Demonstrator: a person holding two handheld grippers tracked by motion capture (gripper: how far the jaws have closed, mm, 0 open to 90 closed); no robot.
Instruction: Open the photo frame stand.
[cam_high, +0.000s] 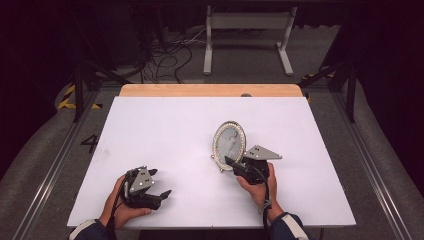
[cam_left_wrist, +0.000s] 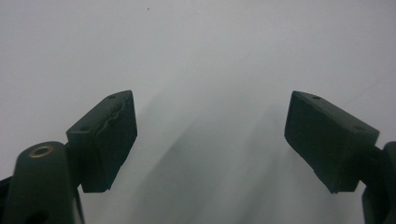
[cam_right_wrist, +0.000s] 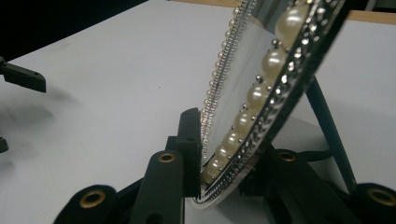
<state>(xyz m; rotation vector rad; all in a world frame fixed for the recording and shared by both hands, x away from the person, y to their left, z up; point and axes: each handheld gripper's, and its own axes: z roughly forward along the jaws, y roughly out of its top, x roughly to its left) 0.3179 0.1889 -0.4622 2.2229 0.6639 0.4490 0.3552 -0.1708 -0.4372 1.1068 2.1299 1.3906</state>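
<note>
mirror (cam_high: 229, 142) on table (cam_high: 165, 125), right of centre

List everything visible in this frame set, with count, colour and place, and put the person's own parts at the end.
oval mirror: one, silver rim set with pearl beads, standing on the white sheet right of centre, its lower edge between the right gripper's jaws
white sheet: one, white, covering the tabletop
wooden table: one, light wood, a strip showing at the far edge
white frame stand: one, white, on the floor beyond the table
cables: several, dark, on the floor at the back
left gripper: one, black, near left, jaws apart, nothing between them
right gripper: one, black, clamped on the mirror's rim
hands: two, at the near edge
</note>
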